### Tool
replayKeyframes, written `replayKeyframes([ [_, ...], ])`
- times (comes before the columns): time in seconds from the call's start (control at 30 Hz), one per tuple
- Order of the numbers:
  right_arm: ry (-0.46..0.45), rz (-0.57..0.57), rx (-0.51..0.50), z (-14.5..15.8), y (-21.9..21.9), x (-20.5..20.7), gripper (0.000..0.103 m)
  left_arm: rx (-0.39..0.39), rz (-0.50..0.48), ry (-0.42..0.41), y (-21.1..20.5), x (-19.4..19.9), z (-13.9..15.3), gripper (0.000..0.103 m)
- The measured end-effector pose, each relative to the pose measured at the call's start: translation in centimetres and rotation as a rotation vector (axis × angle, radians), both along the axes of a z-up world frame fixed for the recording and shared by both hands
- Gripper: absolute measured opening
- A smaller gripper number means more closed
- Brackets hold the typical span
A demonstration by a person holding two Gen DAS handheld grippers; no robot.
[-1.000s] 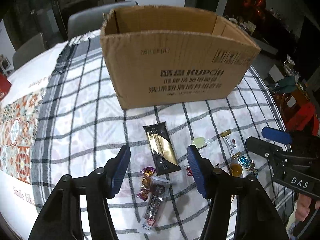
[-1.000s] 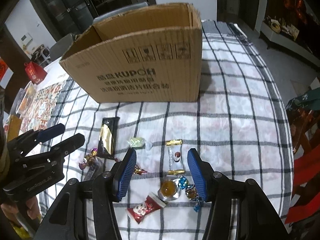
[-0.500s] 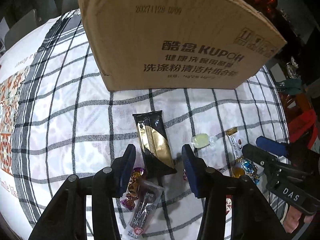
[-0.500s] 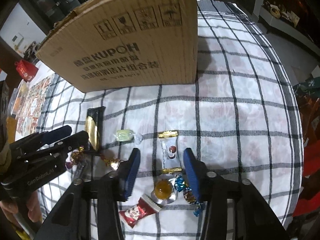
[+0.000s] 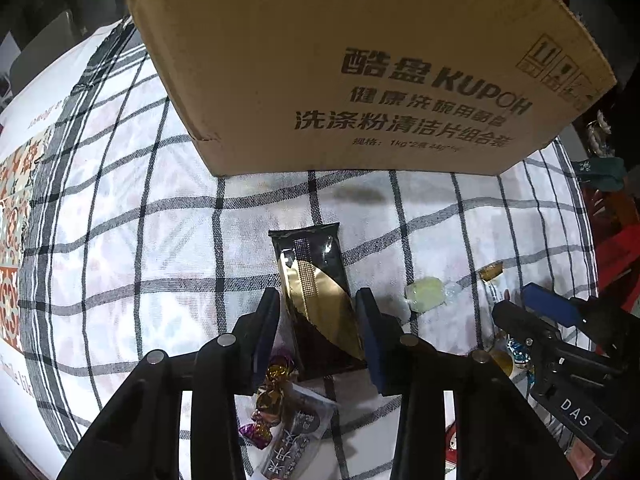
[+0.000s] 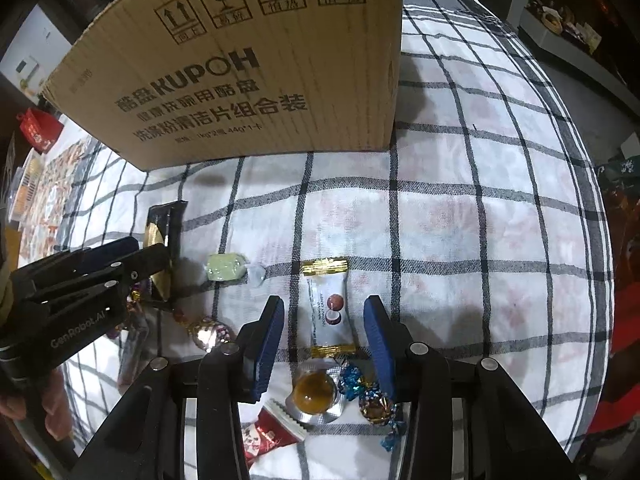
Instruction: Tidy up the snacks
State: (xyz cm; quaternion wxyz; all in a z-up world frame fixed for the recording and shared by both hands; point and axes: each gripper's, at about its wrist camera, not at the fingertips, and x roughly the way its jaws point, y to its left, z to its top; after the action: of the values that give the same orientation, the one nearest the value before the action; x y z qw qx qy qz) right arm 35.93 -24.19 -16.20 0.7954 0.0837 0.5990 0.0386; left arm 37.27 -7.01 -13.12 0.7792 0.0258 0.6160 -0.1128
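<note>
A brown cardboard box (image 5: 360, 64) stands on the checked tablecloth; it also shows in the right wrist view (image 6: 256, 68). My left gripper (image 5: 318, 320) is open, low over the table, its fingers either side of a black and gold snack bar (image 5: 316, 292). My right gripper (image 6: 324, 328) is open, its fingers either side of a white candy packet with gold ends (image 6: 330, 312). A pale green candy (image 6: 226, 267) lies between the two snacks. The left gripper also shows in the right wrist view (image 6: 132, 256).
Loose sweets lie near me: a purple-gold candy (image 5: 268, 400), a clear-wrapped bar (image 5: 296, 436), an orange jelly cup (image 6: 314, 394), blue foil candies (image 6: 360, 384), a red packet (image 6: 268, 434). A patterned mat (image 5: 12, 216) lies left. The table edge curves at right.
Both grippers have dropped lower and moved forward towards the box. The left fingers now straddle the black and gold bar, the right fingers the white packet. Both openings have narrowed.
</note>
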Motion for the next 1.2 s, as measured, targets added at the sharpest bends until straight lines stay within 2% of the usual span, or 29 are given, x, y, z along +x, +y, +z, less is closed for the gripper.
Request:
replayKeyframes([
  [0.13,0.003,0.008,-0.006,-0.4,0.3,0.2,0.037,0.006,0.000,0.003,-0.3,0.4,-0.6,0.036],
  [0.27,0.005,0.018,-0.016,-0.6,0.6,0.4,0.032,0.016,0.003,0.003,-0.7,0.7,-0.7,0.036],
  [0.43,0.010,0.029,-0.028,-1.2,1.3,0.6,0.032,0.035,0.001,0.004,-1.6,0.9,-1.2,0.036],
  [0.67,0.006,0.046,-0.052,-1.7,2.2,0.8,0.022,0.051,0.001,0.003,-2.1,1.0,-1.9,0.036],
  [0.7,0.005,0.048,-0.051,-1.7,2.2,0.8,0.020,0.054,-0.002,0.000,-2.2,1.0,-1.9,0.033],
  [0.8,-0.002,0.050,-0.055,-1.6,2.3,0.7,0.020,0.053,-0.008,-0.003,-2.2,0.9,-1.9,0.033],
  [1.2,-0.074,0.068,-0.044,2.2,1.6,-1.2,0.020,0.043,-0.047,-0.088,-1.2,-1.8,2.0,0.032],
])
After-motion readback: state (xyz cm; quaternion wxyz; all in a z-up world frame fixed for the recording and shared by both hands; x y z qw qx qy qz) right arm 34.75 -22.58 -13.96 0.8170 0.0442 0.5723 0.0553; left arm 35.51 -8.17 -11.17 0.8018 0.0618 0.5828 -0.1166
